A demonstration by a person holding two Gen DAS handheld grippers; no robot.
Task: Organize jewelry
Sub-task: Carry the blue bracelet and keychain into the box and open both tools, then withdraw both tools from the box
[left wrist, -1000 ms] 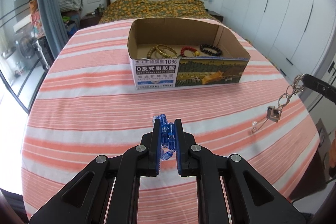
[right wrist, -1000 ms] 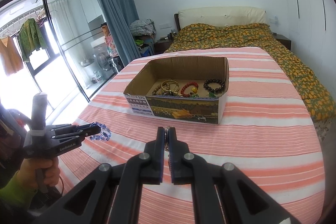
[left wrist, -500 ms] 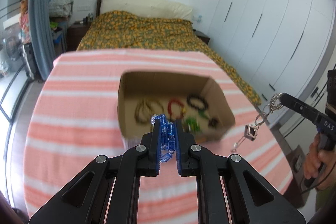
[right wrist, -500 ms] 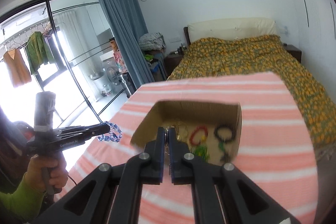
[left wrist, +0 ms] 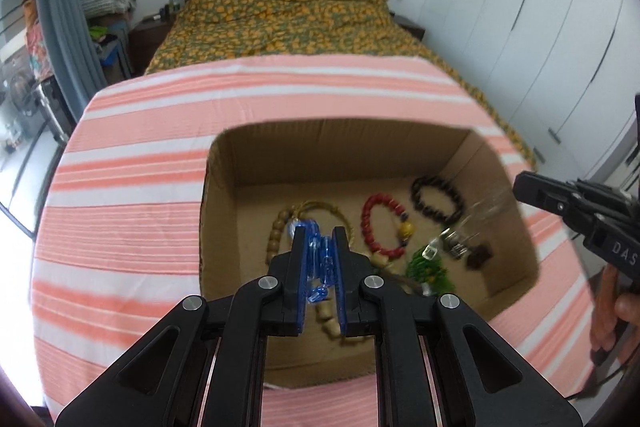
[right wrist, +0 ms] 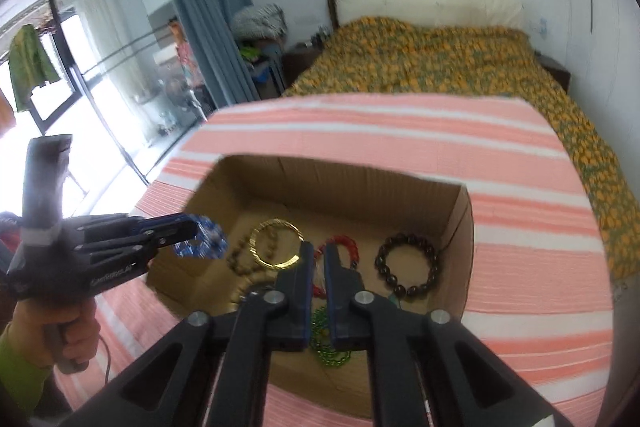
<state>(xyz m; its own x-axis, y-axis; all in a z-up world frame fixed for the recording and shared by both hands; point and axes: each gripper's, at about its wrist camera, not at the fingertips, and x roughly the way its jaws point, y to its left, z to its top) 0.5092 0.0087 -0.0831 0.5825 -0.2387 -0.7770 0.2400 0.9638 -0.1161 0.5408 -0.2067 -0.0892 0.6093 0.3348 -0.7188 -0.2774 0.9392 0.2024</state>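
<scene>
My left gripper (left wrist: 320,239) is shut on a blue bead bracelet (left wrist: 318,259) and holds it above the left half of the open cardboard box (left wrist: 340,143). It also shows in the right wrist view (right wrist: 188,231) with the blue bracelet (right wrist: 202,241). My right gripper (right wrist: 316,253) is shut on a silver chain (left wrist: 484,207) whose pendant (left wrist: 454,243) hangs inside the box on the right. In the box lie a red bracelet (left wrist: 382,223), a dark bead bracelet (left wrist: 438,199), a green bracelet (left wrist: 430,269), a gold bangle (right wrist: 276,245) and brown beads (left wrist: 276,235).
The box (right wrist: 466,227) stands on a table with a pink and white striped cloth (left wrist: 132,195). A bed with an orange patterned cover (left wrist: 288,19) lies behind. White wardrobes (left wrist: 540,27) are at the right, a glass door and curtain (right wrist: 192,7) at the left.
Both grippers have moved forward and up over the box. The blue bracelet and the chain, held beside the box before, now hang over or inside it.
</scene>
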